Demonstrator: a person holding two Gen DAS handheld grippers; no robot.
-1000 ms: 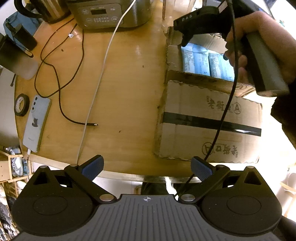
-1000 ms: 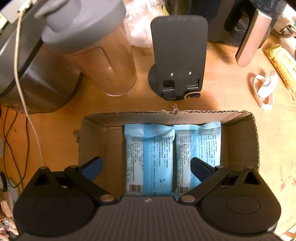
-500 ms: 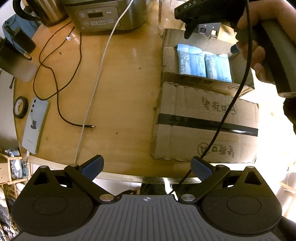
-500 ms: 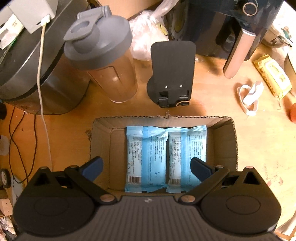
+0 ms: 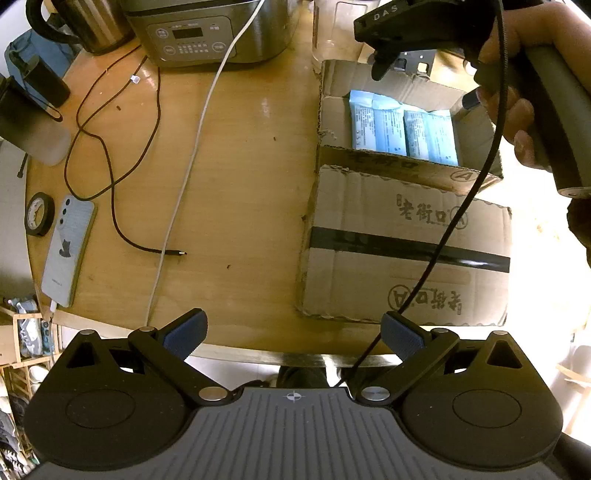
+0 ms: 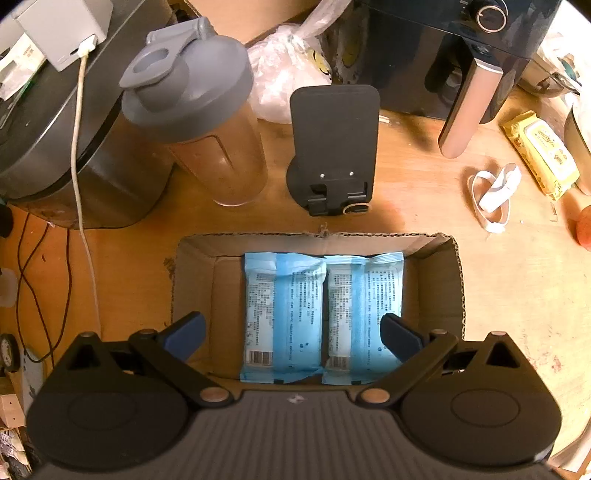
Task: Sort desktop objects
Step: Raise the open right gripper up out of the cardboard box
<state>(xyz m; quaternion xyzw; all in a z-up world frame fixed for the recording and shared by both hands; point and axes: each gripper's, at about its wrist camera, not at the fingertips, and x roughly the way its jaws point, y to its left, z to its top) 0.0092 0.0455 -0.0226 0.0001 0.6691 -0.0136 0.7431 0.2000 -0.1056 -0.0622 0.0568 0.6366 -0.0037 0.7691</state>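
My right tongs [image 6: 291, 332] hang spread and empty over the box [image 6: 439, 258], where two blue packs [image 6: 284, 314] lie side by side, long axes running near to far. My left tongs [image 5: 293, 334], also spread, sit farther off, near the table edge.

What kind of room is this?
Probably a home kitchen or dining area. A rice cooker and a kettle stand on a round wooden table, and a shaker bottle stands by a cardboard box.
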